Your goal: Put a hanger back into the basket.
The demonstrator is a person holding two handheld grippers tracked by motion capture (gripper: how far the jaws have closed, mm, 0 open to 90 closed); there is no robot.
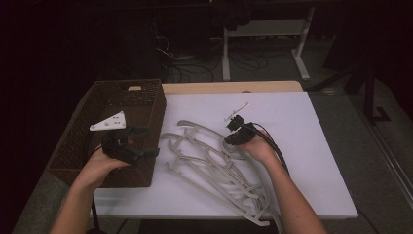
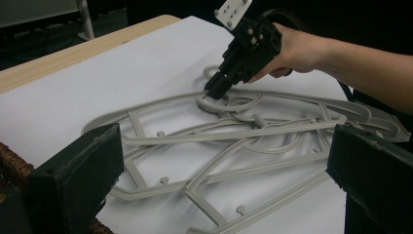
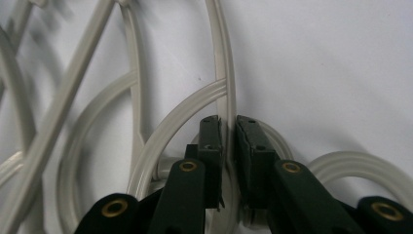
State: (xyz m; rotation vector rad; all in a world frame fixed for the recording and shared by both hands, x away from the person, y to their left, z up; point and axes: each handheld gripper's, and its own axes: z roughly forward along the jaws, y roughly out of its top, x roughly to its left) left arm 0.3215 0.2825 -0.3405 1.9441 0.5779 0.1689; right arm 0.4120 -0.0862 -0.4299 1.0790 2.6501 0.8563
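Note:
Several grey plastic hangers [image 1: 209,165] lie in a tangled pile on the white tabletop [image 1: 292,146]. My right gripper [image 1: 228,141] points down at the pile's far end, shut on the thin bar of one hanger [image 3: 226,92]. The bar runs straight between its two pads, with the right gripper [image 3: 227,122] nearly closed around it. In the left gripper view that right gripper [image 2: 214,92] presses onto a hook loop of the hangers [image 2: 234,141]. My left gripper [image 1: 148,142] hovers over the near right edge of the basket. It stands open and holds nothing, and it faces the pile.
A dark brown woven basket [image 1: 126,84] sits at the table's left side, its rim [image 2: 9,161] under my left gripper. A wooden strip [image 1: 234,87] borders the far edge. Beyond the table stand white desk legs [image 1: 302,53] and floor cables.

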